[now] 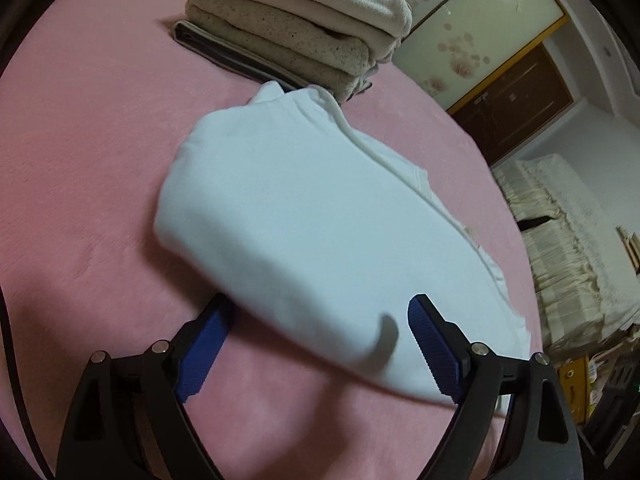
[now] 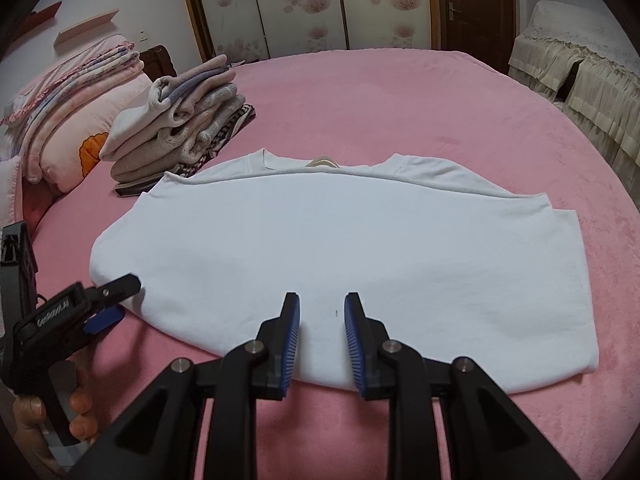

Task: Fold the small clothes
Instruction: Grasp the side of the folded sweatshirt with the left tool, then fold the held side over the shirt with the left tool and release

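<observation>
A white folded garment [image 1: 300,220] [image 2: 340,248] lies flat on the pink bed [image 2: 440,112], neckline at the far side. In the left wrist view my left gripper [image 1: 322,304] stands wide open at the garment's left end, one blue pad [image 1: 200,356] on the sheet and the other over the cloth, neither pressing. The right wrist view shows that left gripper [image 2: 120,300] at the garment's left corner, a hand [image 2: 80,412] holding it. My right gripper [image 2: 322,300] hovers over the near edge's middle, jaws narrowly apart with nothing between them.
A stack of folded clothes [image 1: 296,32] [image 2: 180,120] sits on the bed just beyond the garment's left end. Pillows and a quilt [image 2: 72,100] lie at the far left. A cream-covered sofa [image 2: 580,64] stands off the bed's right side, wardrobe doors [image 2: 304,4] behind.
</observation>
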Demonstrator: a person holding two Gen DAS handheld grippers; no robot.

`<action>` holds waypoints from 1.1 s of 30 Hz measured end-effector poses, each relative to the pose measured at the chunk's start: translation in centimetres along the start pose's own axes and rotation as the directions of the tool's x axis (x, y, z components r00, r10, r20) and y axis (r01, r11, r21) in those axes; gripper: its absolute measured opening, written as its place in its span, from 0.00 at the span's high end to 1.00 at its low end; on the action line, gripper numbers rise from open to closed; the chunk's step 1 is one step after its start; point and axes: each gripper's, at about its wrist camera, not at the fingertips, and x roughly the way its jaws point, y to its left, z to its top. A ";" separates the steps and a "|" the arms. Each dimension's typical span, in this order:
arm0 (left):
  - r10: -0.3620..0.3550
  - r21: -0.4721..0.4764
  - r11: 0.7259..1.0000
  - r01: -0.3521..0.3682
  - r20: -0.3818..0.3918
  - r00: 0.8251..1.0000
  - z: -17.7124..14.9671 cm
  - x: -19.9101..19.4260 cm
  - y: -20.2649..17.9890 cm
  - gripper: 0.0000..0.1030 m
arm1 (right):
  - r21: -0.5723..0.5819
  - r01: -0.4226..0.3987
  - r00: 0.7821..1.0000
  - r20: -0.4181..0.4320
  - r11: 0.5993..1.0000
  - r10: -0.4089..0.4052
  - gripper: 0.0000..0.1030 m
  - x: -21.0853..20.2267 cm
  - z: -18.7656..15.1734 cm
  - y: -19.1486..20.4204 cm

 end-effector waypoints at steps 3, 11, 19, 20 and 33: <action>-0.016 -0.013 1.000 0.017 0.024 1.000 0.8 0.9 -0.2 0.13 | 0.006 0.004 1.000 0.007 1.000 -0.004 0.78 0.4 0.0 -0.1; -0.030 -0.041 0.999 0.032 0.044 0.999 2.9 3.0 -1.1 0.12 | 0.027 0.017 1.000 0.003 0.999 -0.017 0.78 1.9 0.4 -0.5; 0.092 0.036 0.995 -0.093 0.038 0.995 4.1 4.1 -2.3 0.53 | -0.006 0.056 0.997 0.044 0.998 -0.056 0.78 2.8 1.5 0.5; 0.098 0.034 0.994 -0.100 0.032 0.995 4.3 4.4 -2.3 0.62 | -0.013 0.069 0.997 0.046 0.998 -0.068 0.78 3.1 1.7 0.7; 0.140 0.180 0.968 -0.174 0.184 0.973 5.2 1.1 -7.3 0.91 | -0.075 0.131 0.991 0.033 0.989 -0.129 0.86 7.6 3.0 2.4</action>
